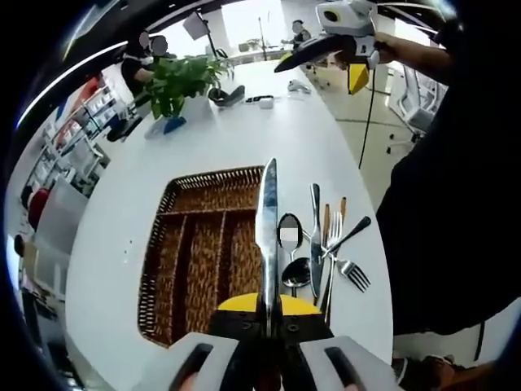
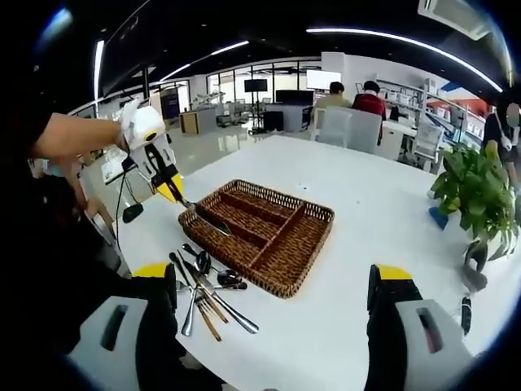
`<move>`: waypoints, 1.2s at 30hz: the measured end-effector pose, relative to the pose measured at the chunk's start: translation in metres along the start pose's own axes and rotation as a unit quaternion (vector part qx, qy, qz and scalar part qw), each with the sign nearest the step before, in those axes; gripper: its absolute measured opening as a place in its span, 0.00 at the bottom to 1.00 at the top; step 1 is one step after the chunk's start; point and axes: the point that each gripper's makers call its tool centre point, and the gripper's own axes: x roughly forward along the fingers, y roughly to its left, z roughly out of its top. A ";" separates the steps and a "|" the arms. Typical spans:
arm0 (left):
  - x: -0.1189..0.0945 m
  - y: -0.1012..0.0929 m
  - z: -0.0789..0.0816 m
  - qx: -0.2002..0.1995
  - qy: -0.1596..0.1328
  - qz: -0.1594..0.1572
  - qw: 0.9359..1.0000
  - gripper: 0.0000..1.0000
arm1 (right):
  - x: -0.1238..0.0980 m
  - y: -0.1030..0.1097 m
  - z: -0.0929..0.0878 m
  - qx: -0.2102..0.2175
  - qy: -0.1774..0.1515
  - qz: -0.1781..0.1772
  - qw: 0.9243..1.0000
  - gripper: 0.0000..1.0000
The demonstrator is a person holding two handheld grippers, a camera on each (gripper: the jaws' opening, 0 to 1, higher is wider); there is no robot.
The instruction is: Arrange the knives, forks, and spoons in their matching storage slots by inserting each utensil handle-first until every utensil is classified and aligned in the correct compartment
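Your left gripper (image 1: 269, 322) is clamped on the handle end of a table knife (image 1: 267, 224), whose plain, shiny steel blade points straight away from you, its long axis running along the right edge of the wicker cutlery tray (image 1: 203, 252). In the right gripper view the same knife (image 2: 210, 220) slants down with its tip over the tray's (image 2: 281, 285) near-left corner. Your right gripper (image 2: 273, 305) hangs with its jaws spread wide and nothing between them, in front of the tray. The remaining cutlery pile (image 1: 326, 244), forks, spoons and knives, lies crossed on the white table (image 1: 269, 122) just beside the tray's right side. No legible lettering shows on any utensil. A potted plant (image 1: 179, 81) stands well beyond the tray.
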 end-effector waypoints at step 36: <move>0.005 0.068 -0.007 -0.003 -0.002 0.019 1.000 0.04 | 0.030 -0.024 0.002 0.006 0.027 0.004 1.000 0.99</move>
